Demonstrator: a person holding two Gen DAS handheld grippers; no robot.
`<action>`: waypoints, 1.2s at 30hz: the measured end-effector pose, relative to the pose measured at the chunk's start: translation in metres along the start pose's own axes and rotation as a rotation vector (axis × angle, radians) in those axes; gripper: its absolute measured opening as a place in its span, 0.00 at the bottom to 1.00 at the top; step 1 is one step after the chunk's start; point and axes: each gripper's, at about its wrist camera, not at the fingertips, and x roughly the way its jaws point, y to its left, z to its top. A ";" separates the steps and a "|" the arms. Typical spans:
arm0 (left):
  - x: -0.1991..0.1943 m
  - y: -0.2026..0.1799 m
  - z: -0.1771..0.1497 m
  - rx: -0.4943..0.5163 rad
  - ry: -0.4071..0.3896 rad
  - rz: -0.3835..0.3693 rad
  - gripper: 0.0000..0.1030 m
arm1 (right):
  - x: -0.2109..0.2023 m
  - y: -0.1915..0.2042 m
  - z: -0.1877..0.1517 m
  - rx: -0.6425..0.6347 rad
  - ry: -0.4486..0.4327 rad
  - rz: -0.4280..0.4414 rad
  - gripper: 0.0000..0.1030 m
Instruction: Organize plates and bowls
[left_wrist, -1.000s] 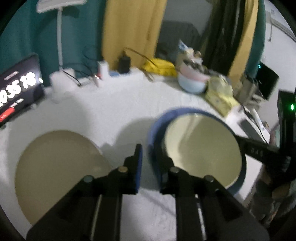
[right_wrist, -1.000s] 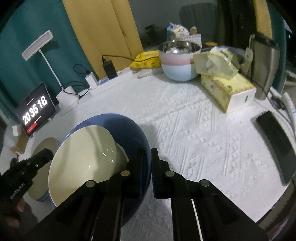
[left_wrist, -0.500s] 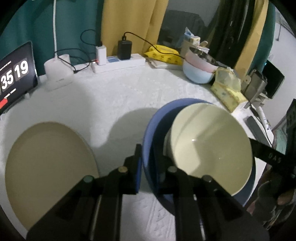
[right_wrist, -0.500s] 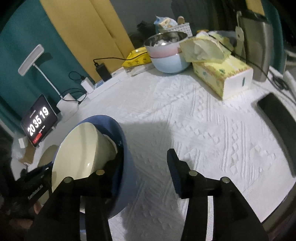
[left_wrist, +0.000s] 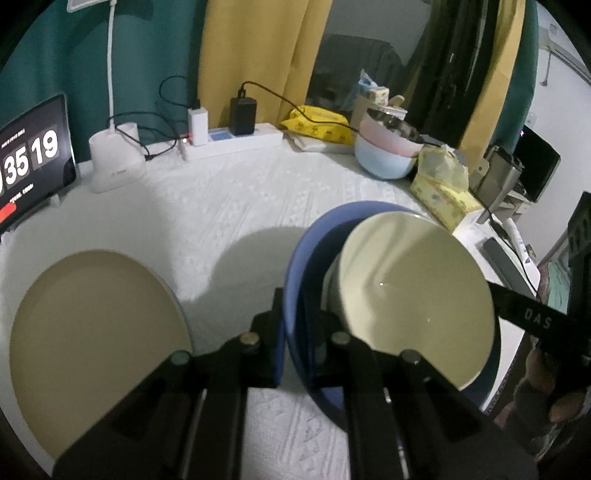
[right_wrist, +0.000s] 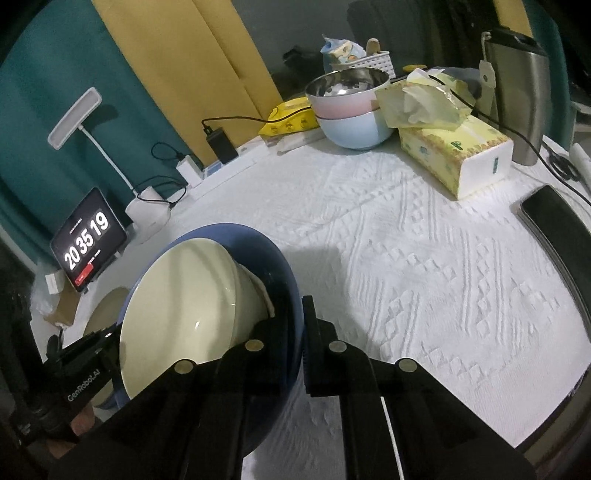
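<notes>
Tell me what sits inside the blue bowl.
A cream bowl sits tilted inside the blue bowl, filling most of it. The cream bowl looks empty. The blue bowl's bottom is covered, so anything under the cream bowl cannot be seen.

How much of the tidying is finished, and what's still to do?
Done: the cream bowl sits nested in the blue bowl. In hand: the left gripper and right gripper both pinch the blue bowl's rim. Left: the beige plate lies apart on the table; the pink-and-blue bowls stay at the back.
</notes>
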 end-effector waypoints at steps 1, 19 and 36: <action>-0.002 0.000 0.001 -0.001 -0.006 -0.003 0.07 | -0.002 0.001 0.000 0.000 -0.005 0.001 0.07; -0.053 0.019 0.017 -0.007 -0.116 0.014 0.07 | -0.031 0.045 0.013 -0.068 -0.087 0.028 0.07; -0.089 0.066 0.017 -0.057 -0.175 0.044 0.07 | -0.036 0.105 0.016 -0.146 -0.109 0.069 0.07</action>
